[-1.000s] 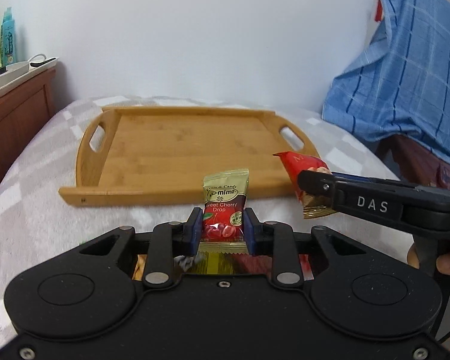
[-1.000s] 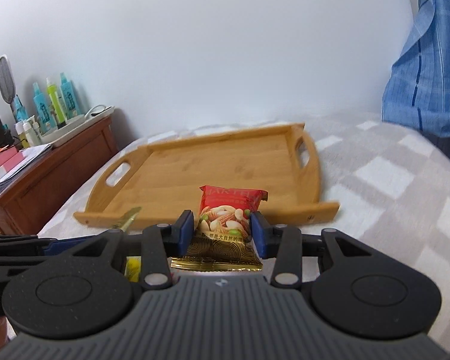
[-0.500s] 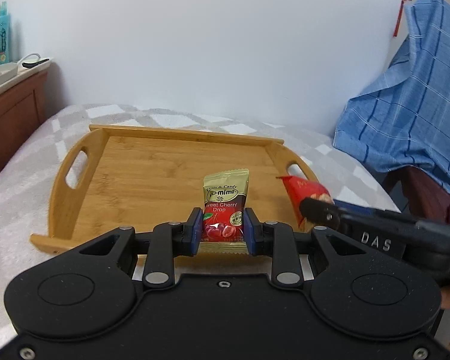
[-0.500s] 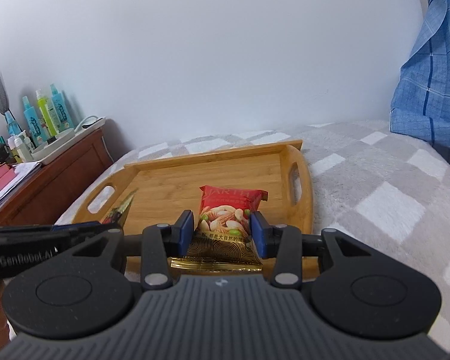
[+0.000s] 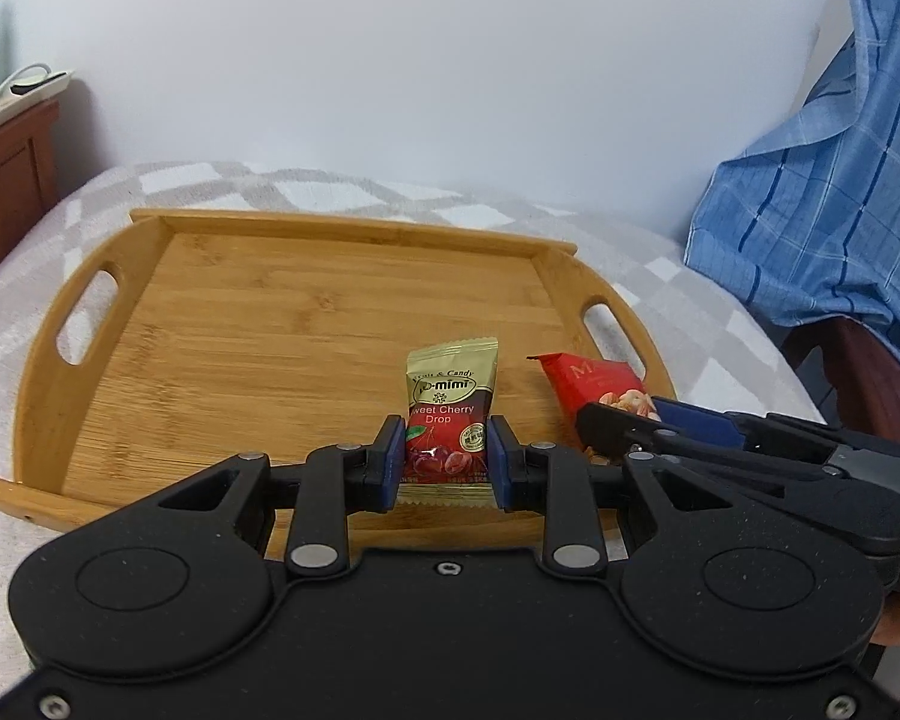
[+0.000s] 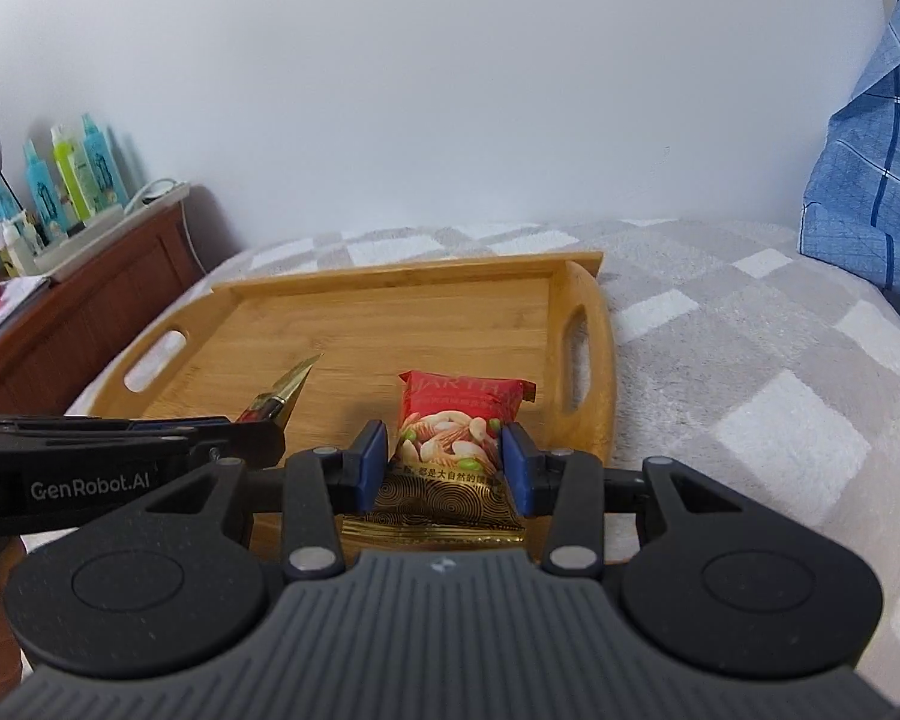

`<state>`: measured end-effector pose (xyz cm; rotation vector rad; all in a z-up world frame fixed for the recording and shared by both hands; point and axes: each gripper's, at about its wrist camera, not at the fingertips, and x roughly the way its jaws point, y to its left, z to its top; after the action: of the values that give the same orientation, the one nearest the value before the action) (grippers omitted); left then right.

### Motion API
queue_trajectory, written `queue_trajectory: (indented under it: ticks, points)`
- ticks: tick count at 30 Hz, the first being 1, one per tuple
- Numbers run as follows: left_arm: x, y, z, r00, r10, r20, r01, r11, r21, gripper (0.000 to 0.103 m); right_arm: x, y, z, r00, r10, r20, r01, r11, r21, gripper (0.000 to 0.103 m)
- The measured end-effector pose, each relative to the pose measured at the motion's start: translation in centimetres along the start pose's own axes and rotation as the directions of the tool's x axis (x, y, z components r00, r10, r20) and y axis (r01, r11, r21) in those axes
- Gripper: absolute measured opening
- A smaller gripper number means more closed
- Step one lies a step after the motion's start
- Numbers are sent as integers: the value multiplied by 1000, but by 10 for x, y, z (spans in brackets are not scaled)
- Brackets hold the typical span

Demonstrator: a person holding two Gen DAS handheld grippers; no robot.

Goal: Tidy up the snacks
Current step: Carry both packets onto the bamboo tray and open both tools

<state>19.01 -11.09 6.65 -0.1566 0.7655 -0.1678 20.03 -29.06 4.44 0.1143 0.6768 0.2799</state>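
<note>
A: While both grippers are held level and side by side over the near part of the bamboo tray (image 5: 258, 324), how does each one point?

B: The left gripper (image 5: 440, 465) points forward over the tray's near edge. The right gripper (image 6: 444, 468) sits just to its right, also aimed across the tray toward the white wall. In the left wrist view the right gripper enters from the right, angled inward.

A: What writing is legible?

B: The cherry candy packet (image 5: 450, 414) reads "Fruit & Candy", "mimi" and "Sweet Cherry Drop". The nut packet (image 6: 459, 438) shows partial letters across its red top, a line of Chinese characters lower down, and a picture of mixed nuts. The left gripper's side, seen from the right wrist, reads "GenRobot.AI".

A: How far do the jaws stand, and what do they hold?

B: The left gripper is closed to the candy packet's width, blue pads (image 5: 390, 462) pressing both sides, packet upright. The right gripper is clamped on the nut packet, slightly wider, pads (image 6: 371, 468) at its middle. Both packets stand ahead of the fingers, above the tray, which lies on a grey checked blanket (image 6: 750, 360).
</note>
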Motion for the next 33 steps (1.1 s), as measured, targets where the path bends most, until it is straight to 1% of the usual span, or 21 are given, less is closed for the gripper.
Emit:
queue_trajectory:
  ticks: [5,10,23,26,28,30,32,33]
  points:
    - [13,-4,-2,1000,4,-26,-4,1000,-1,27,7,-9,0,1000,-1,-25,1,1000,7,46]
    - [23,-5,-3,999,13,-40,-13,1000,-7,27,12,-9,0,999,-4,-42,4,1000,2,46]
    - [33,-3,-3,998,10,-61,-11,1000,-17,28,16,-11,1,999,13,-46,-12,1000,21,47]
    - [35,-2,-3,998,10,-63,-11,1000,-19,28,16,-11,1,999,13,-44,-12,1000,24,51]
    - [35,-2,-2,998,18,-59,-19,1000,-19,29,16,-11,1,999,16,-42,-15,1000,27,57]
    - [34,-1,-3,998,26,-56,-27,999,-20,32,16,-11,1,999,19,-40,-18,999,29,59]
    - [32,1,-1,998,38,-51,-40,999,-25,42,16,-12,2,999,20,-40,-19,999,37,63]
    - [31,3,-1,998,42,-49,-44,999,-32,46,15,-13,2,999,19,-39,-17,999,46,65]
